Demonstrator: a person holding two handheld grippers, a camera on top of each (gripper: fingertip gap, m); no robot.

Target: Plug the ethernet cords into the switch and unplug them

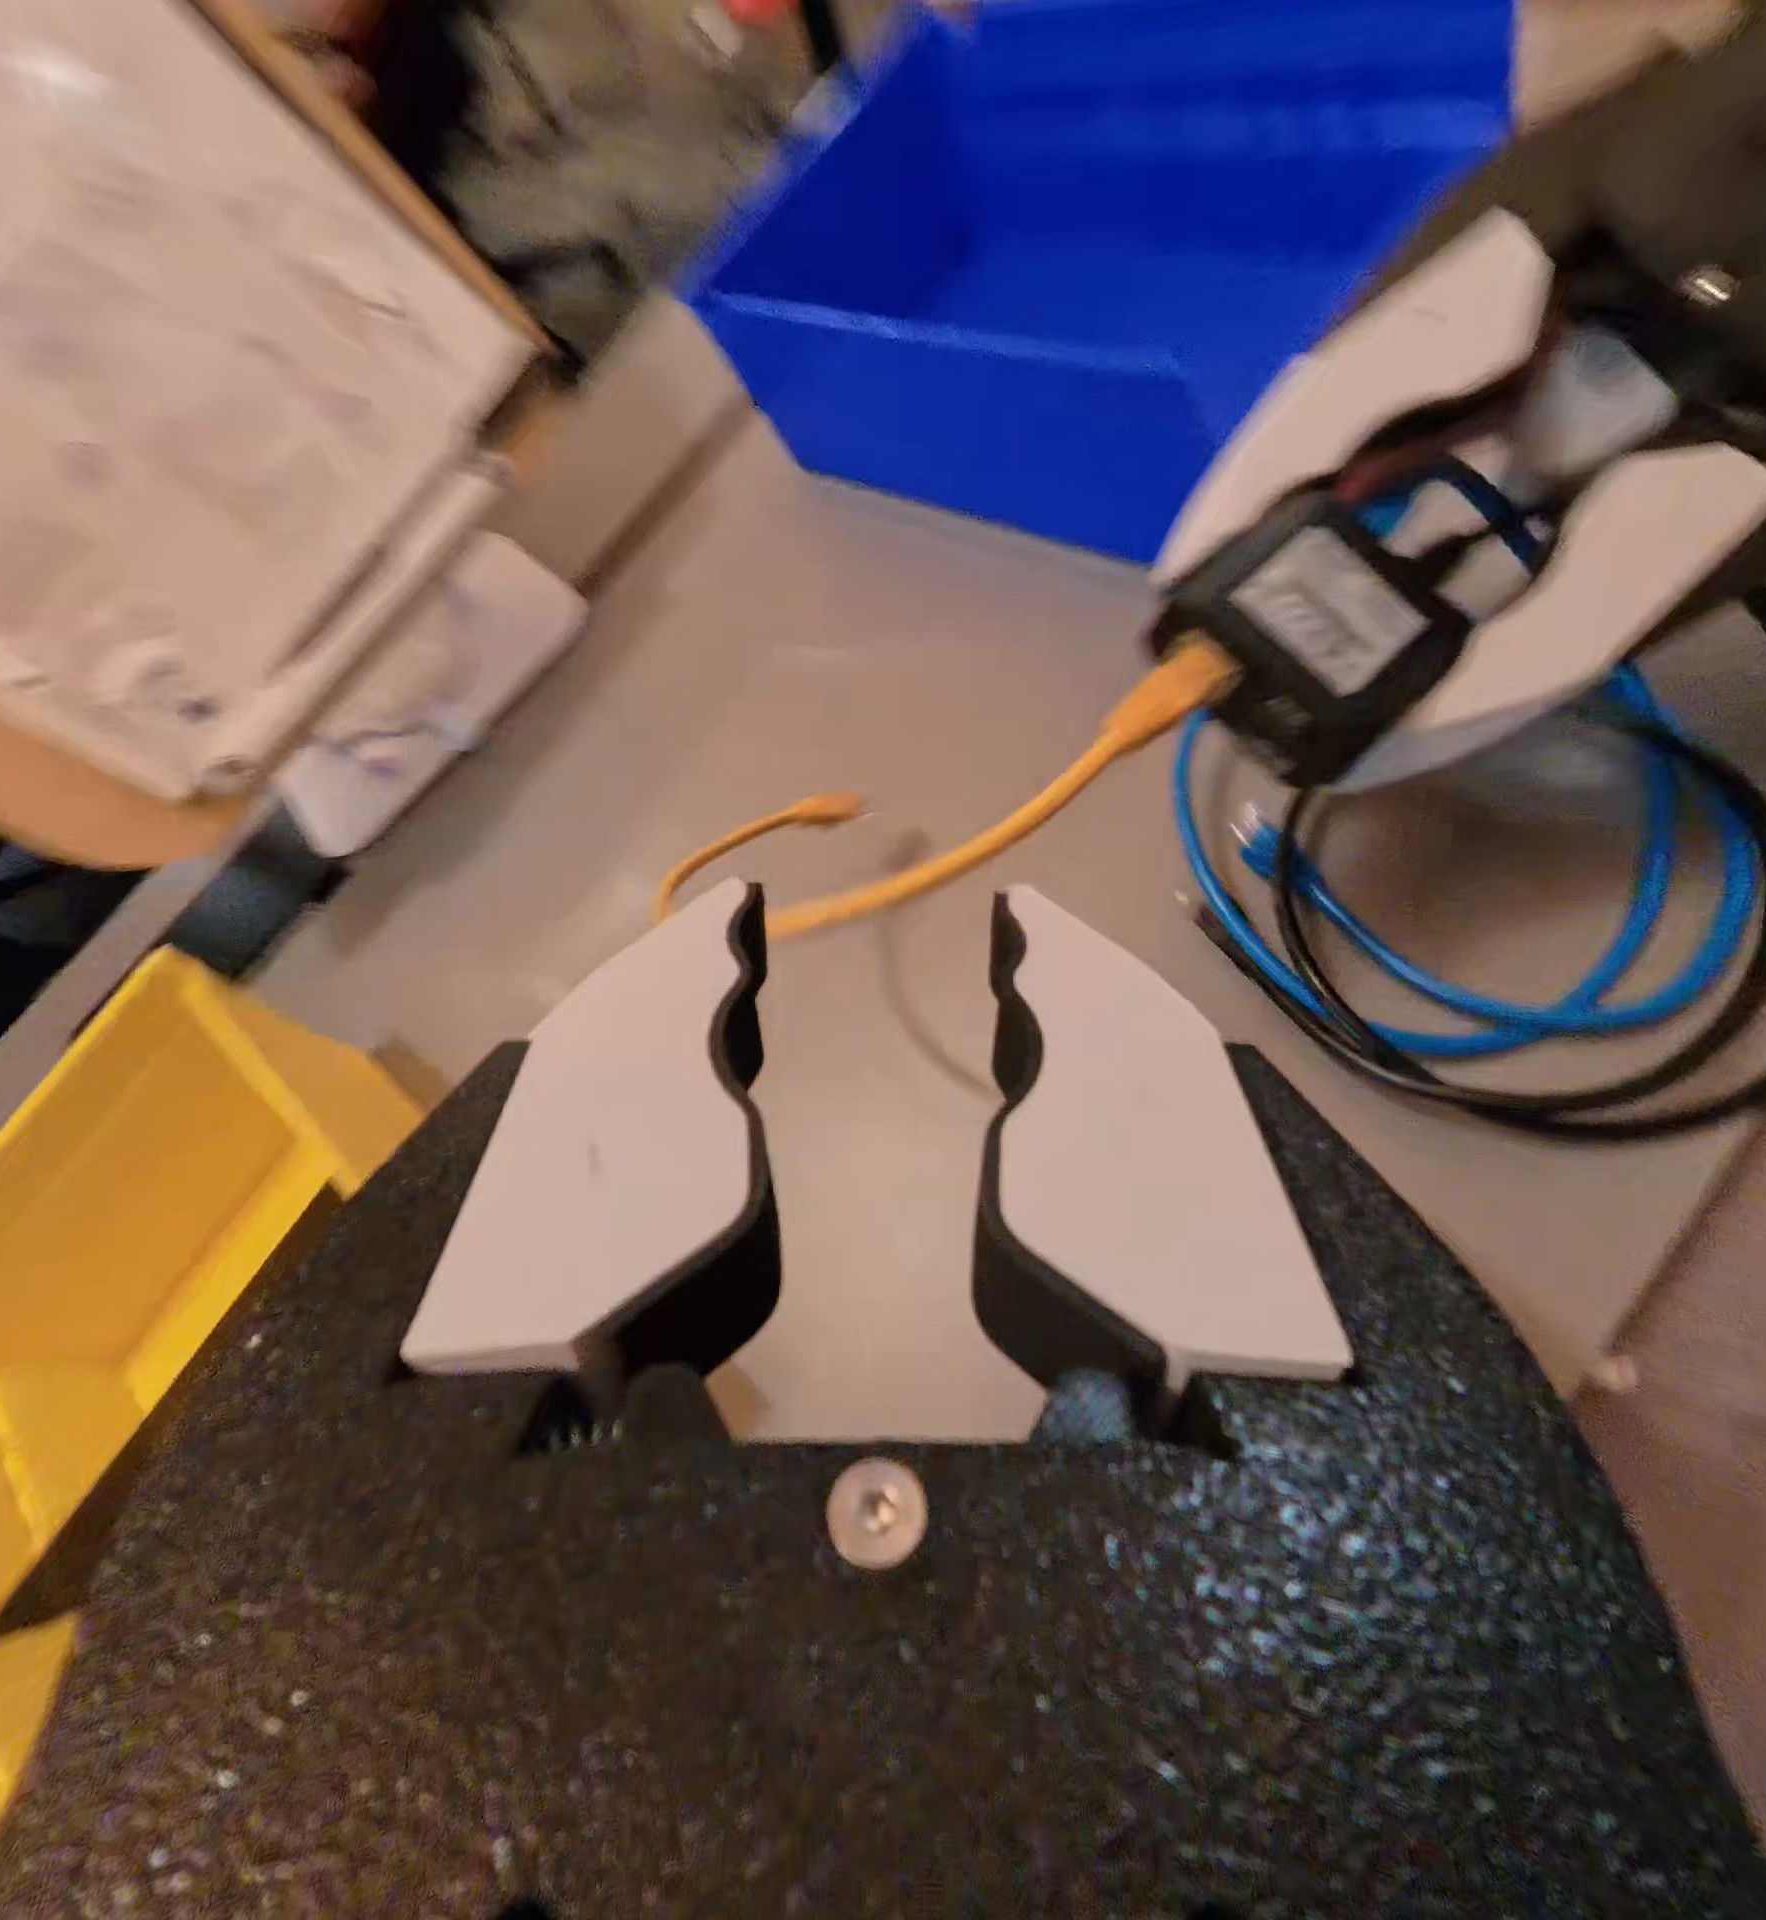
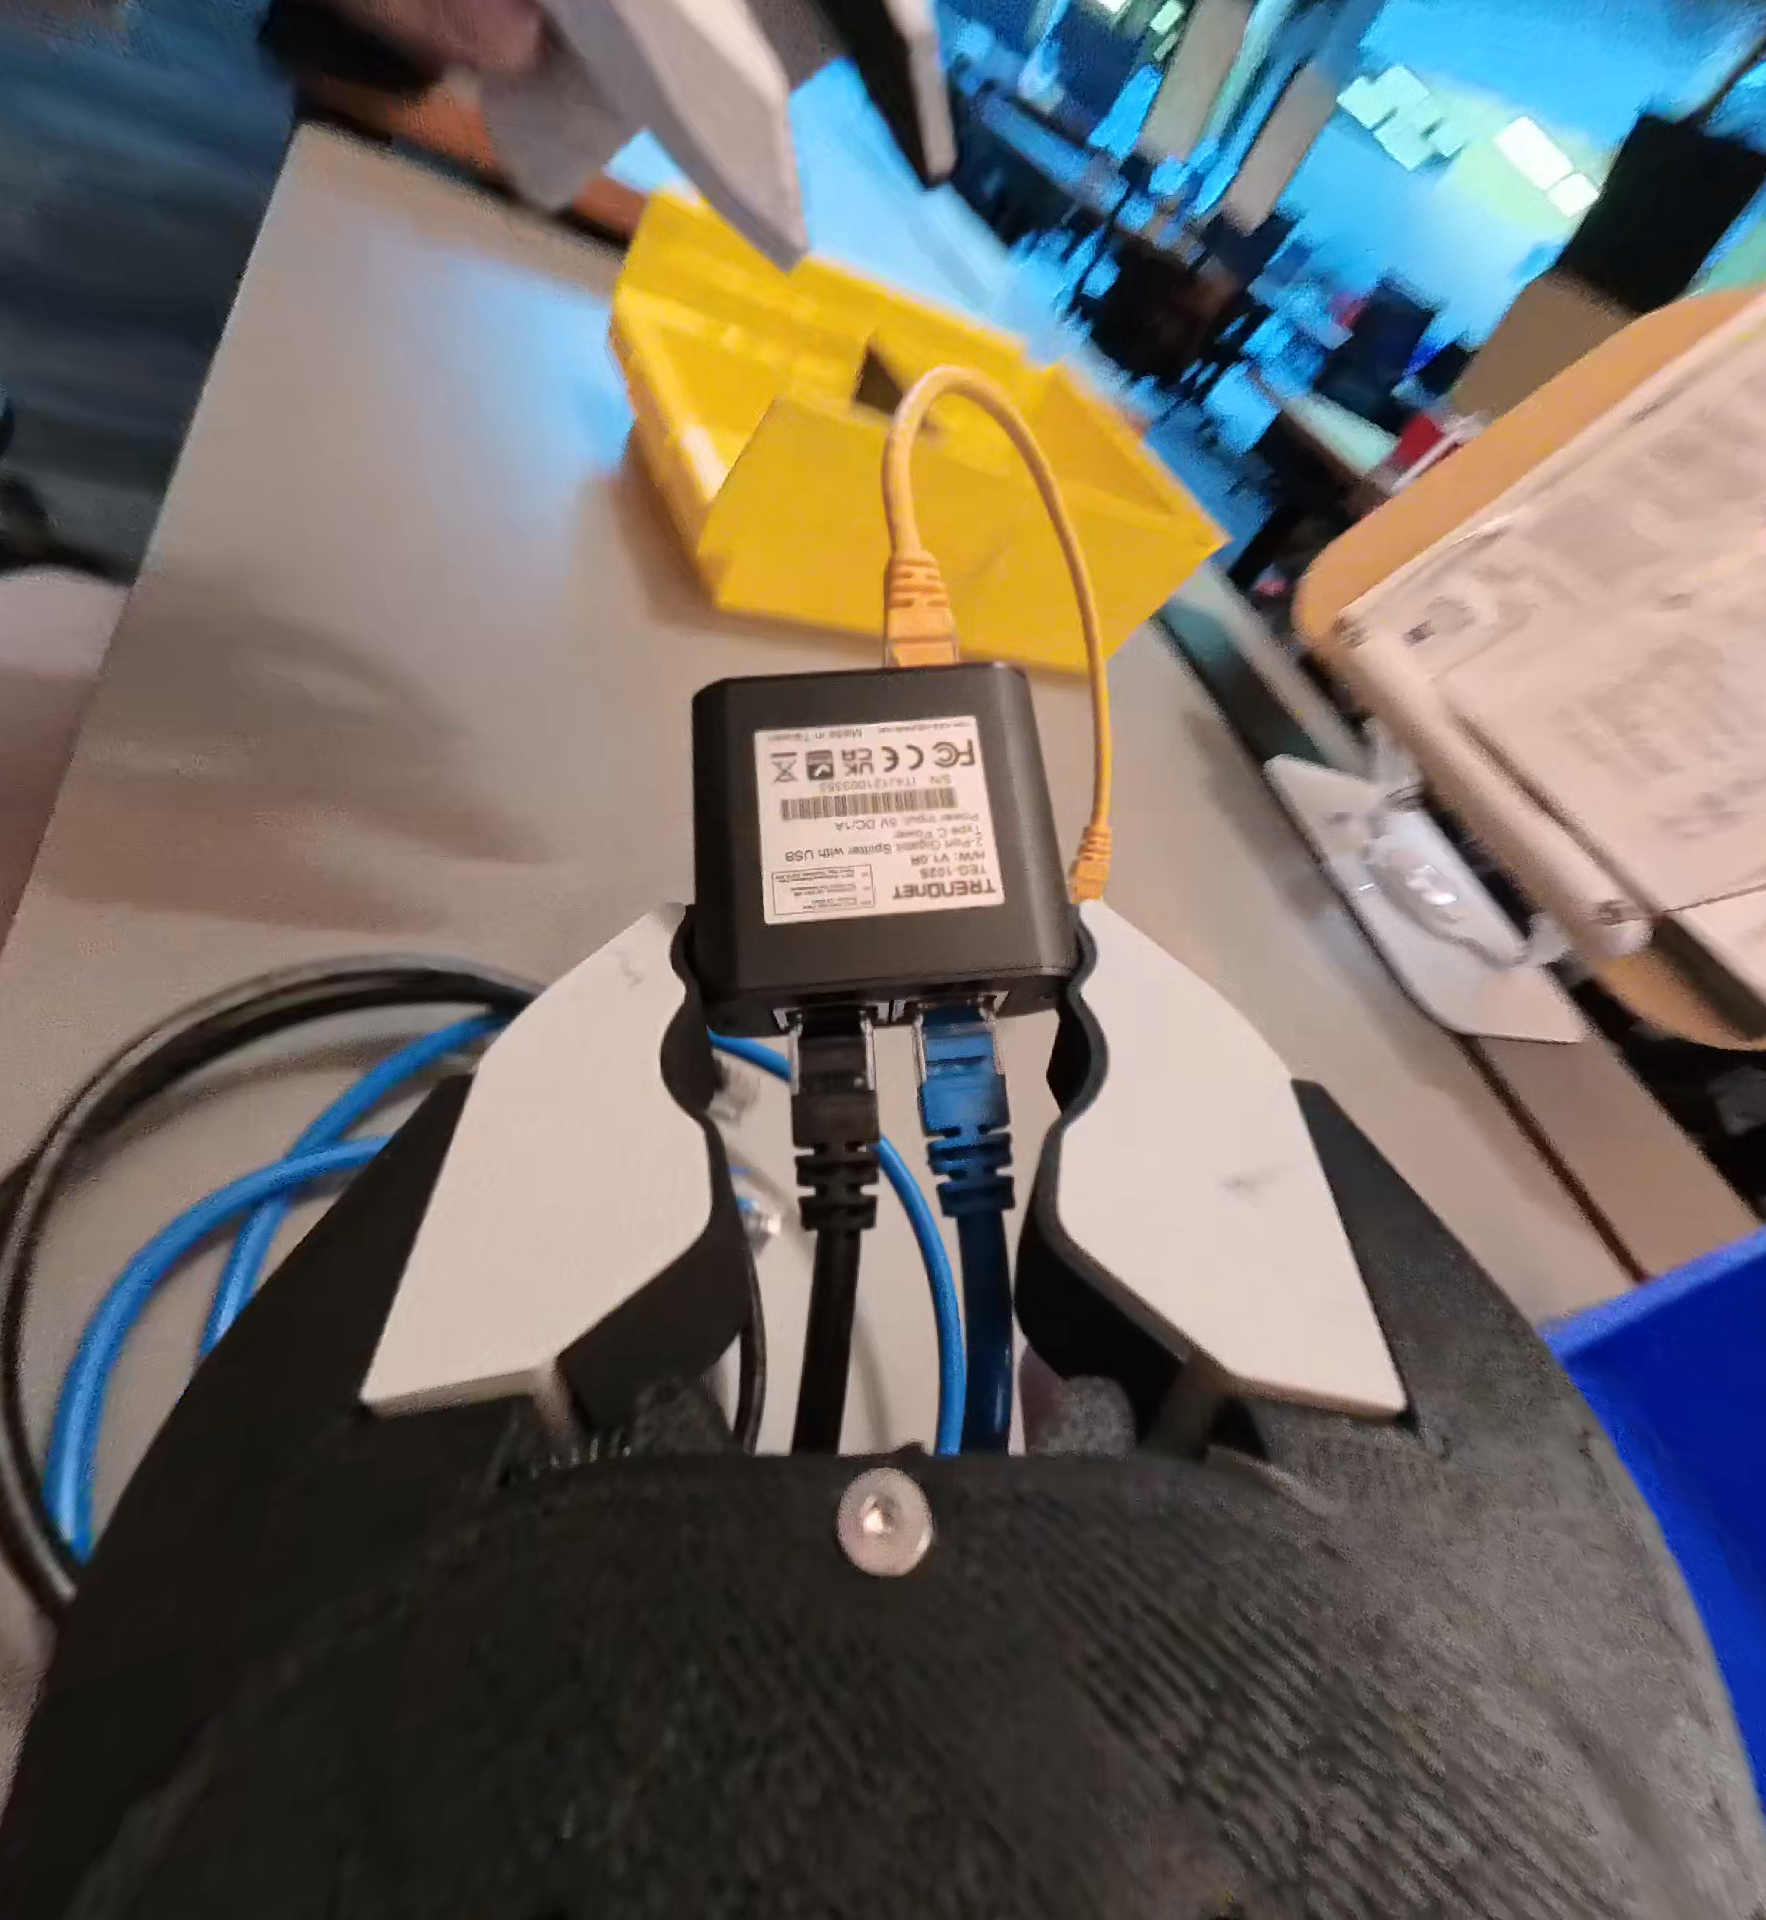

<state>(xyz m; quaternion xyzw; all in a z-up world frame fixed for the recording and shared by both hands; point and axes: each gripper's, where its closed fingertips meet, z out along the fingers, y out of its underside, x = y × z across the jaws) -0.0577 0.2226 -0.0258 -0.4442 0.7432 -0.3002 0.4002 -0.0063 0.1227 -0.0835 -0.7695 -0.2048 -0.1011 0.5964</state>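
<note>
Your right tongs (image 2: 884,971) clamp the black switch (image 2: 874,831) by its sides, holding it above the grey bench (image 2: 339,623), label up. A black cord (image 2: 832,1195) and a blue cord (image 2: 967,1143) sit plugged into its near ports; an orange cord (image 2: 920,603) enters the far end, its other plug dangling loose. Your left tongs (image 1: 874,945) hover apart and empty, angled down over the bench between a yellow bin (image 1: 110,1195) and a blue bin (image 1: 1014,364).
</note>
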